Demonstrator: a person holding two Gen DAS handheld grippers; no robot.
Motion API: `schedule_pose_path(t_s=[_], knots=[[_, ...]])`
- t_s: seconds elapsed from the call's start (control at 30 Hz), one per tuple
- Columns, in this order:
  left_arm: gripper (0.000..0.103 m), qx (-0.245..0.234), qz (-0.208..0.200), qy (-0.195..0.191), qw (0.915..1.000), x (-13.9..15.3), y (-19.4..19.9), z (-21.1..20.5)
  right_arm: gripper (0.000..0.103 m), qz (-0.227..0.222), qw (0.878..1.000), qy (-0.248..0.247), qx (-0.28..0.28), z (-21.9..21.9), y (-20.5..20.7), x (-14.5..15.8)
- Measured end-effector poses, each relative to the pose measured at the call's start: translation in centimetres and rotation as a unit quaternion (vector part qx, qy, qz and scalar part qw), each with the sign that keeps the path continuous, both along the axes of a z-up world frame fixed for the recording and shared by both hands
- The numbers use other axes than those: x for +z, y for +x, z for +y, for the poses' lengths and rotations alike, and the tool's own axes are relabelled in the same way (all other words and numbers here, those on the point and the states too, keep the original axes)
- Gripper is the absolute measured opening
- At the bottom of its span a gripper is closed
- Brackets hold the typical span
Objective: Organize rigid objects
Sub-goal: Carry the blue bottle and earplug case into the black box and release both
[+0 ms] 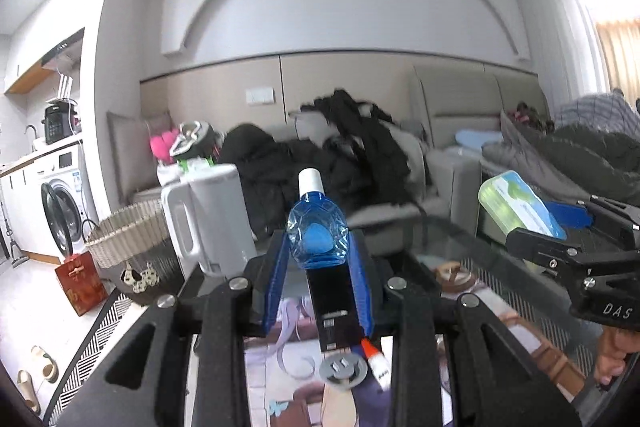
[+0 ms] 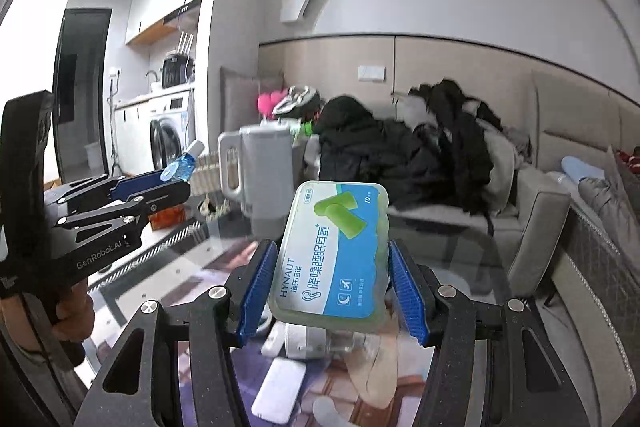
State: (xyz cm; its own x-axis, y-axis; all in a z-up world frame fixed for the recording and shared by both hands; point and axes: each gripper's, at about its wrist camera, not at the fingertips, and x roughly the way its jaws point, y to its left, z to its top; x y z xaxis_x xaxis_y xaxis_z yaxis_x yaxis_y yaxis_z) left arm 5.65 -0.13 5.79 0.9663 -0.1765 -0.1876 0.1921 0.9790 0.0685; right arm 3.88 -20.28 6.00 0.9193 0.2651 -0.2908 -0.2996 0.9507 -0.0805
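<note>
Desk [image 1: 480,267] first, glass-topped, spread beneath both tongs and carrying loose things. Pale jug [image 1: 208,219] next, upright at the desk's far edge, ahead and to the left of the left tongs. Woven basket [image 1: 128,231] further left of that, beyond the desk edge; possibly the drop-off place, though impossible to say from these views.

Earplug box [image 2: 332,251] next in size, green and blue, lifted clear of the desk and pinched by its two sides between the blue pads of the right tongs [image 2: 334,267], closed on it with the label facing the camera. Blue bottle [image 1: 316,227] smaller, white cap pointing up and away, clamped at its body by the left tongs [image 1: 318,239], likewise closed and raised above the desk.

Judged as mid-task: two things picked up, neither set down anywhere yet. Plenty left lying on the desk under the tongs: a white flat pack [image 2: 280,395] below the right tongs, a black flat box [image 1: 334,311] right under the left tongs, a grey round plug [image 1: 343,369] nearer the camera, an orange-capped tube [image 1: 374,359] just beside it. Other pale pieces under the earplug box, too blurred to name.

Remaining, by this reading: carrying both held things to their place, releasing them, then coming back for the small clutter.
</note>
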Motion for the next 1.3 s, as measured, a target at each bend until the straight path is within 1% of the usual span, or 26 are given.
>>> schedule_pose_path(t_s=[0.1,0.17,0.43,0.53,0.63,0.73,0.87,1.03,1.2,1.3], knots=[[0.029,-0.001,-0.017,-0.005,0.9998,0.3,-0.6,0.3,0.057,-0.021,1.000,-0.002,-0.002,0.3,-0.9,0.8],[0.029,-0.003,-0.019,-0.006,0.9998,0.3,-0.6,0.5,0.057,-0.028,1.000,0.001,-0.005,0.1,-1.2,1.2],[0.029,-0.004,-0.005,-0.015,0.9999,0.2,0.2,0.1,0.057,-0.017,1.000,0.012,-0.004,-0.3,-0.9,1.5],[0.029,-0.008,0.003,-0.025,0.9997,0.6,0.7,-0.1,0.057,-0.017,1.000,0.013,-0.003,-0.3,-0.6,1.6],[0.029,-0.010,0.003,-0.036,0.9993,0.9,1.0,-0.2,0.057,0.002,1.000,0.025,0.001,-0.4,0.5,1.9],[0.029,-0.007,-0.005,-0.040,0.9992,1.1,1.6,-0.4,0.057,-0.003,1.000,0.029,-0.001,-0.2,1.5,2.3],[0.029,-0.008,0.001,-0.045,0.9990,1.1,2.8,-0.8,0.057,-0.006,1.000,0.030,-0.007,0.2,2.8,2.5],[0.029,-0.013,0.024,-0.047,0.9985,0.5,5.6,-1.5,0.057,0.003,1.000,0.027,-0.012,0.9,5.2,2.2],[0.029,-0.007,0.059,-0.054,0.9968,-0.4,8.6,-2.0,0.057,0.055,0.998,0.037,-0.017,1.3,9.3,1.1],[0.029,-0.008,0.081,-0.058,0.9949,-1.2,10.5,-2.4,0.057,0.071,0.996,0.040,-0.027,1.4,11.5,0.4]])
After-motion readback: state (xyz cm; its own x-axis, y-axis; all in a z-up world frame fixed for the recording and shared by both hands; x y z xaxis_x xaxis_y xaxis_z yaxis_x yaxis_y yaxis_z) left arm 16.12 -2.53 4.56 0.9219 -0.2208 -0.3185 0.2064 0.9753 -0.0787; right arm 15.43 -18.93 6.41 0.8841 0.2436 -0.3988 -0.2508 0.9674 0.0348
